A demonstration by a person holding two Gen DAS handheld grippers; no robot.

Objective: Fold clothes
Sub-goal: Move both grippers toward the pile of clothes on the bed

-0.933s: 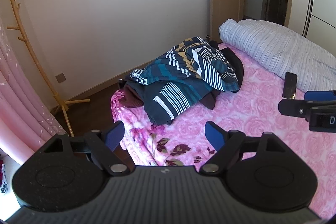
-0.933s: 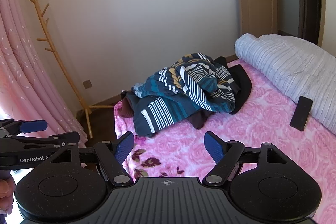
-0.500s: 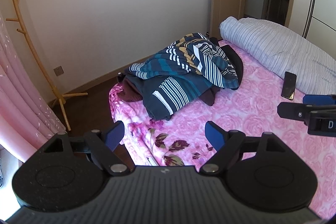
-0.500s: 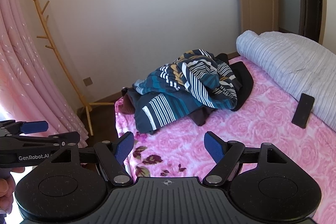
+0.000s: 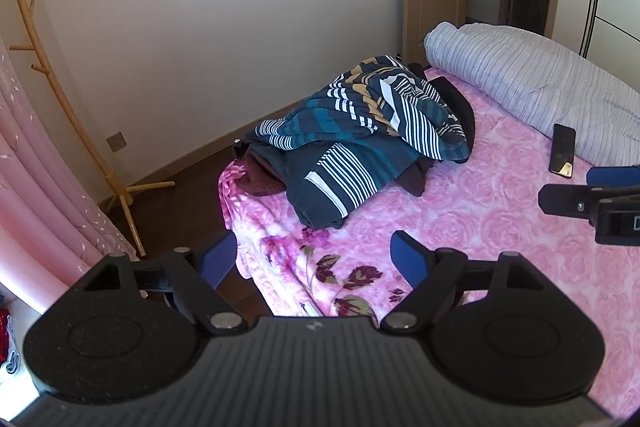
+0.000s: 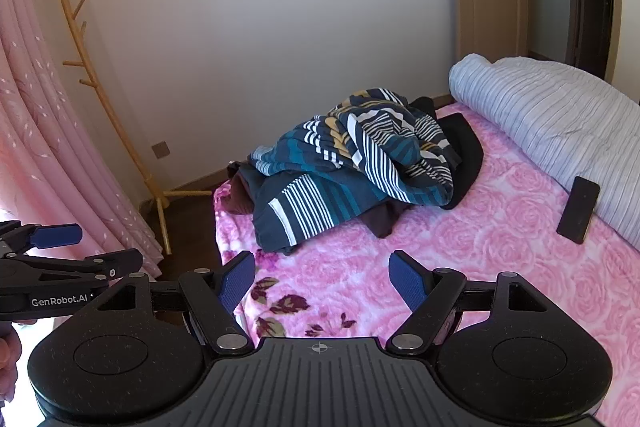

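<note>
- Left wrist view: the left gripper hangs at the bottom of the frame with its fingers wide apart and nothing between them, probably ready for a first grab. The pile of clothes sits mid-frame near the bed's corner, untouched. A phone lies at right against the rolled duvet, clear of the folding space.
- Right wrist view: the right gripper is likewise spread and empty, well short of the clothes pile at centre. No containers show; the clothes lie loose on the pink blanket.
</note>
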